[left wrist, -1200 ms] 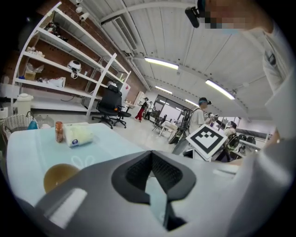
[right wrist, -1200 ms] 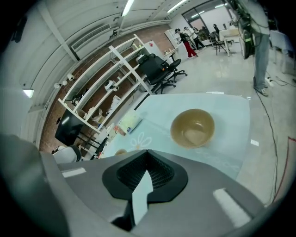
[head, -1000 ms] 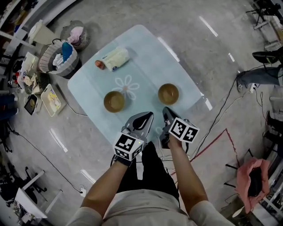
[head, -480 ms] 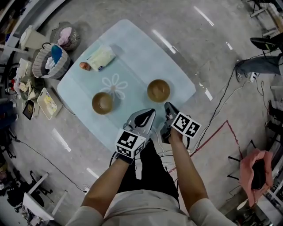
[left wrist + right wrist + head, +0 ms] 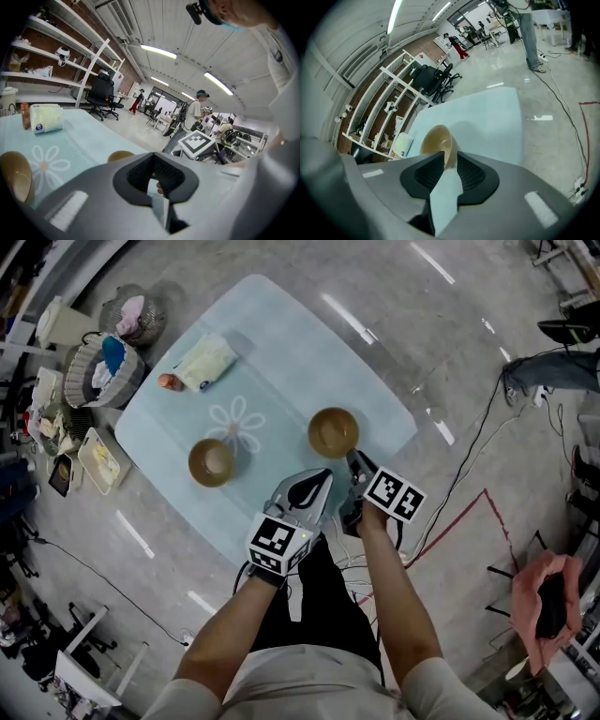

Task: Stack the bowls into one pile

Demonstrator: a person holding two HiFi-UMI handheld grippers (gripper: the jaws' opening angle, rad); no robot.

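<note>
Two brown bowls stand apart on the pale blue table [image 5: 281, 352]: the left bowl [image 5: 211, 462] beside a printed flower, the right bowl [image 5: 333, 432] nearer the right edge. My right gripper [image 5: 355, 463] hovers at the right bowl's near rim, open by a narrow gap; the right bowl [image 5: 438, 143] shows just beyond its fingertips [image 5: 450, 161]. My left gripper [image 5: 317, 484] is at the table's near edge, shut and holding nothing. From the left gripper [image 5: 153, 161] I see the left bowl [image 5: 14, 176] and the right bowl [image 5: 123, 155].
A tissue pack [image 5: 204, 360] and a small orange-capped bottle [image 5: 169, 382] lie at the table's far left. Baskets [image 5: 103, 371] and a tray [image 5: 101, 458] sit on the floor to the left. Cables [image 5: 469, 484] run across the floor on the right.
Both grippers have edged forward over the table's near edge; the right one has come up to the right bowl's rim. The bowls stay in place on the table.
</note>
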